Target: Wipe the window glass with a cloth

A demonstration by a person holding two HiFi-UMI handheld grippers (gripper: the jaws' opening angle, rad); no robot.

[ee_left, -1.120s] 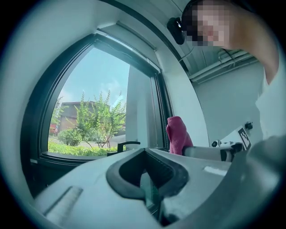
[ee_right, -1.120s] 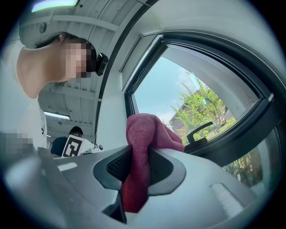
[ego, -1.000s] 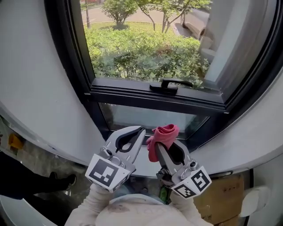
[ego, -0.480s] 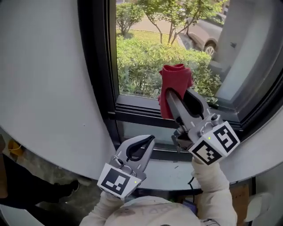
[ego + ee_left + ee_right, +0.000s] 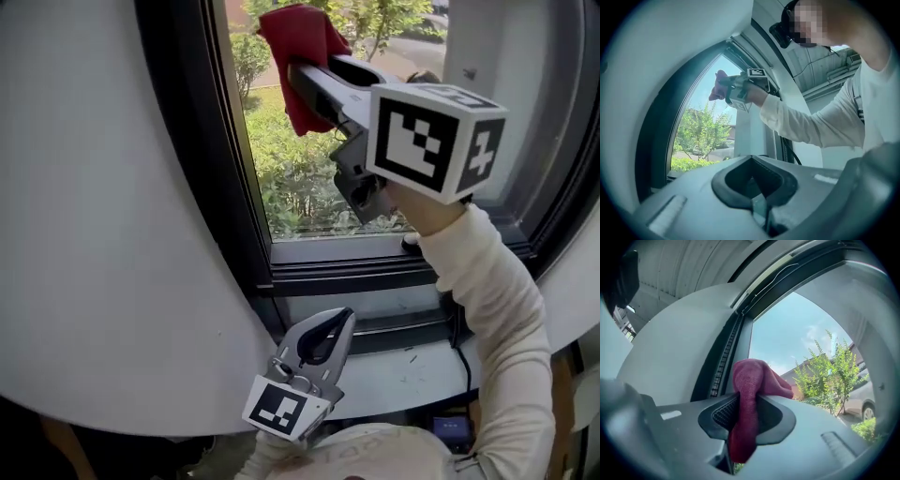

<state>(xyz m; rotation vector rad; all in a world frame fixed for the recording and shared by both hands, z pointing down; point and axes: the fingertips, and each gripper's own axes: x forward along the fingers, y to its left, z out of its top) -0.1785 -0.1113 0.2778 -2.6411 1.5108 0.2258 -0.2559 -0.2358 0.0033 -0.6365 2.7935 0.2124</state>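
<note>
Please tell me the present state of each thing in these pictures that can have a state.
Right gripper: shut on the bunched red fabric cloth, raised before the upper glass.
Left gripper: shut, empty, low by the white sill.
Red fabric cloth: clamped, hanging through the jaws.
Black-framed window: looks closed.

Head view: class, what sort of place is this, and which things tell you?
Probably indoors at a ground-floor window of a building, facing a garden. Clues: the dark window frame set in a white wall, the white sill below it, and shrubs and trees just outside.
</note>
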